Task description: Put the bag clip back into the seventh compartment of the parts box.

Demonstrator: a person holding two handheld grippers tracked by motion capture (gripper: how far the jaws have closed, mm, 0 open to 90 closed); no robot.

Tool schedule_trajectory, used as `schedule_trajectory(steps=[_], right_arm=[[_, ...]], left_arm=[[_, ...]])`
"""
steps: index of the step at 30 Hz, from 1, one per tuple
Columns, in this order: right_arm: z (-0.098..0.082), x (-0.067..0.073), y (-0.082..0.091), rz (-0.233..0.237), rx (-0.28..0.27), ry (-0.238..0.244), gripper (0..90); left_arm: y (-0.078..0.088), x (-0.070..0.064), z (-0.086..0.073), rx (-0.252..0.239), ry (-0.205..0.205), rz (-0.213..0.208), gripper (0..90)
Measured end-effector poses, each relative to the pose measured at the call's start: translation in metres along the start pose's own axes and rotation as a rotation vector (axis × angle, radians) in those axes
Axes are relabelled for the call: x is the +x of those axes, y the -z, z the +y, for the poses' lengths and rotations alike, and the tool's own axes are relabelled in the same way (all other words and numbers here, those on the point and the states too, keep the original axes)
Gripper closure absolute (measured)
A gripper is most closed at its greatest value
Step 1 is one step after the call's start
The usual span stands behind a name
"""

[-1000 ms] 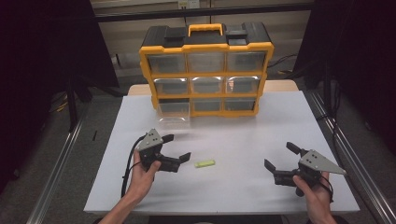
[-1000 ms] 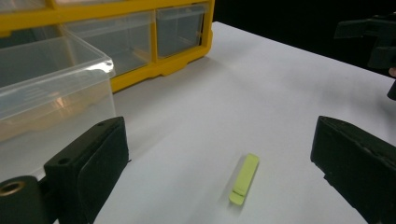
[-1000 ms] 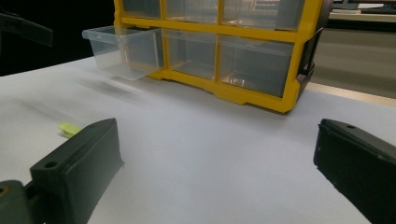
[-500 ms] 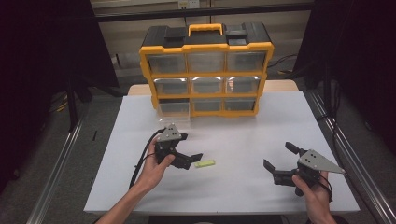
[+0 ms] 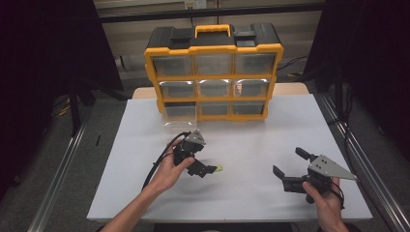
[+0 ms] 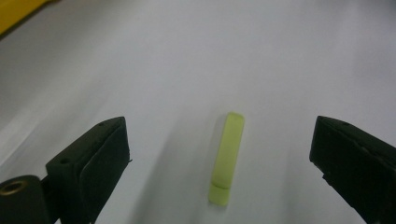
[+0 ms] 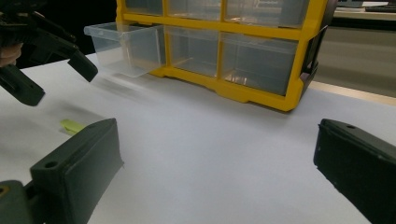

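Black jaws, grey 3-cornered plates

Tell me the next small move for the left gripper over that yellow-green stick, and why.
Probably lower the left gripper straight down and close. Its jaws stand open on either side of the yellow-green stick, which lies flat on the white table, untouched. The pulled-out clear drawer looks like the likely destination.

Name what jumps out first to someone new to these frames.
The yellow-and-black drawer organizer at the far edge of the white table, its bottom-left clear drawer pulled out. Then the small yellow-green stick lying flat near the table's middle, with the left gripper open right over it. The right gripper, open too, sits apart at the near right.
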State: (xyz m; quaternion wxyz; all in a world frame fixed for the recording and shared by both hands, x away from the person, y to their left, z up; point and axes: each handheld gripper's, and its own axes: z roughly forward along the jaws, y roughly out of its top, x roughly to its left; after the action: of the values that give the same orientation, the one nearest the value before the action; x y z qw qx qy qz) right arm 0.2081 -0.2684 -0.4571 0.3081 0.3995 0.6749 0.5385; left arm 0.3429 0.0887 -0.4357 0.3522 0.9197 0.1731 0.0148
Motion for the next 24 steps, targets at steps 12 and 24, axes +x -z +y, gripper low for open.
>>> schedule_trajectory(steps=[12, 24], right_arm=[[0.000, 0.000, 0.000, -0.001, 0.006, 0.002, 0.4], [-0.001, 0.001, -0.001, 0.014, 0.009, 0.006, 0.4]], left_arm=[[-0.027, -0.001, 0.010, 0.176, -0.044, -0.065, 6.2], [-0.029, 0.001, 0.009, 0.198, -0.095, -0.062, 35.3]])
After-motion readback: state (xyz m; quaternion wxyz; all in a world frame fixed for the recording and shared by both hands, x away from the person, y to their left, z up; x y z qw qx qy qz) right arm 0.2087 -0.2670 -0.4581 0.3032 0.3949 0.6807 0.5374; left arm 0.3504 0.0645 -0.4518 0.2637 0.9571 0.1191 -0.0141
